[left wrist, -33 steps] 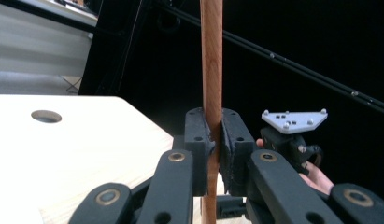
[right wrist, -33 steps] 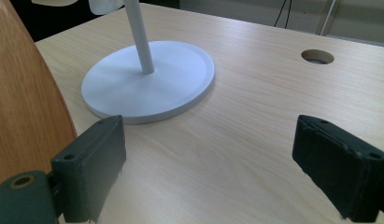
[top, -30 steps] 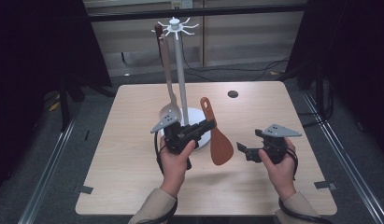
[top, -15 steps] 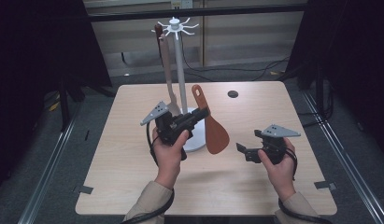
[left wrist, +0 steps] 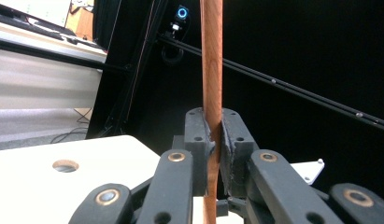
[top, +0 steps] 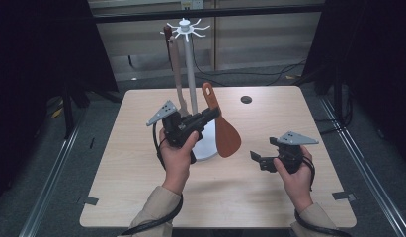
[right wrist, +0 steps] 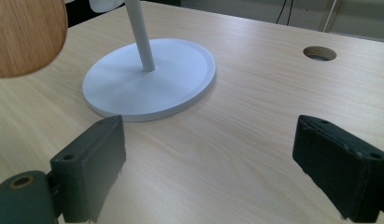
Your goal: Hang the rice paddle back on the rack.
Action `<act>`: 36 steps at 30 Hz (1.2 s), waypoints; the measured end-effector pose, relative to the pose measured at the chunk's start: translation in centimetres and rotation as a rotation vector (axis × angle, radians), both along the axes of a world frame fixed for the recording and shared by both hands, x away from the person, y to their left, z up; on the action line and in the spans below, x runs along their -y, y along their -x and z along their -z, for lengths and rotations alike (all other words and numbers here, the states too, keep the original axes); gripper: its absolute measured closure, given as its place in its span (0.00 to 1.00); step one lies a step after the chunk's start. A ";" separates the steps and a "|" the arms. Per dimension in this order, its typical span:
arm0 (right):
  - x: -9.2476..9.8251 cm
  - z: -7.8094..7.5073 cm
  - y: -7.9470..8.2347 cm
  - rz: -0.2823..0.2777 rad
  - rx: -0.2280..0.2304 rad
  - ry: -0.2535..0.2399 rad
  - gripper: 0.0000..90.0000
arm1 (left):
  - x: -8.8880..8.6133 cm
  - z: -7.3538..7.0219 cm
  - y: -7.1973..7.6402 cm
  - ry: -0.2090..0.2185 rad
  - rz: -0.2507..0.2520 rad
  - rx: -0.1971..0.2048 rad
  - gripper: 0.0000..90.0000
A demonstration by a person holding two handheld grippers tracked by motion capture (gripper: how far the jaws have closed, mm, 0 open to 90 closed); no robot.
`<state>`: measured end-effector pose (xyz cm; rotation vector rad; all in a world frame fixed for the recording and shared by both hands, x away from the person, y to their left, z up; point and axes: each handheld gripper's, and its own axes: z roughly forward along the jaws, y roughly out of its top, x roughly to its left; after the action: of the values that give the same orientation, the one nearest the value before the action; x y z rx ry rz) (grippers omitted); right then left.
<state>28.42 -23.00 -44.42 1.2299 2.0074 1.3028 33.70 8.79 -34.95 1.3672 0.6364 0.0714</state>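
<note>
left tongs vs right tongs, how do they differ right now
The left tongs are shut on the handle of a brown wooden spatula, lifted beside the white stand. The right tongs stand open and hold nothing, low over the table. The left tongs sit higher, near the stand; the right sit off to its side. Both are black, each held in one hand.

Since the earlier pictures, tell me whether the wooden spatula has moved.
Yes. The wooden spatula, clamped in the left gripper, has risen and shifted left toward the white stand's pole.
</note>
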 end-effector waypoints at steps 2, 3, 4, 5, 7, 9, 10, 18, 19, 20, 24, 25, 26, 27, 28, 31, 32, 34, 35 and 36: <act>0.0 0.0 0.0 -0.003 -0.002 0.002 0.11 | -0.2 -0.3 -0.2 0.003 -0.002 0.000 0.92; 0.0 0.0 0.0 -0.002 -0.003 0.000 0.11 | -0.3 -0.5 -0.3 -0.001 -0.002 0.005 0.92; 0.0 0.0 0.0 0.001 -0.003 0.001 0.11 | -0.4 -0.7 -0.4 -0.006 -0.004 0.009 0.92; 0.0 0.0 0.0 0.000 -0.006 -0.001 0.10 | -0.4 -0.8 -0.4 -0.004 -0.006 0.008 0.92; 0.0 0.0 0.0 -0.002 -0.005 -0.002 0.10 | -0.5 -1.0 -0.5 -0.009 -0.006 0.016 0.92; -0.1 0.1 0.0 -0.004 -0.005 -0.008 0.10 | -0.5 -1.2 -0.6 -0.005 -0.010 0.017 0.92; -0.1 0.1 -0.1 -0.006 -0.004 -0.004 0.10 | -0.6 -1.3 -0.7 -0.015 -0.006 0.025 0.92; -0.1 0.0 -0.1 -0.007 -0.003 -0.013 0.10 | -1.1 -2.0 -1.2 -0.015 -0.021 0.037 0.92; -0.1 0.0 -0.1 -0.006 -0.003 -0.012 0.10 | -1.1 -2.1 -1.2 -0.016 -0.023 0.040 0.92; -0.1 0.0 -0.1 -0.006 -0.003 -0.014 0.10 | -1.2 -2.2 -1.3 -0.019 -0.019 0.043 0.92; -0.1 0.0 -0.1 -0.005 -0.001 -0.016 0.10 | -1.3 -2.6 -1.5 -0.006 -0.027 0.044 0.92; -0.1 -0.1 -0.1 -0.003 -0.001 -0.018 0.10 | -1.3 -2.8 -1.5 -0.011 -0.023 0.049 0.92; -0.1 -0.1 -0.1 -0.004 -0.001 -0.017 0.10 | -1.3 -2.9 -1.6 -0.015 -0.022 0.052 0.92; 0.0 -0.1 -0.1 -0.005 0.000 -0.015 0.10 | -1.3 -2.9 -1.6 -0.016 -0.022 0.054 0.92; 0.0 -0.1 -0.1 -0.005 -0.001 -0.015 0.10 | -1.3 -3.0 -1.7 -0.017 -0.022 0.054 0.92; 0.0 -0.1 -0.1 -0.006 0.002 -0.016 0.10 | -1.4 -3.3 -1.9 -0.023 -0.025 0.062 0.92; 0.0 -0.1 -0.1 -0.006 0.002 -0.016 0.10 | -1.4 -3.4 -1.9 -0.018 -0.026 0.058 0.92; 0.0 -0.1 -0.1 -0.004 0.004 -0.020 0.10 | -1.4 -3.6 -2.0 -0.019 -0.028 0.060 0.92; 0.0 -0.1 -0.1 -0.005 0.005 -0.019 0.10 | -1.5 -3.7 -2.0 -0.020 -0.028 0.063 0.92; 0.0 -0.2 -0.1 -0.005 0.003 -0.020 0.10 | -1.5 -3.8 -2.1 -0.019 -0.030 0.063 0.92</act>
<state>28.50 -23.02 -44.27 1.2314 2.0013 1.3293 35.78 10.26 -31.18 1.3688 0.6046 0.1447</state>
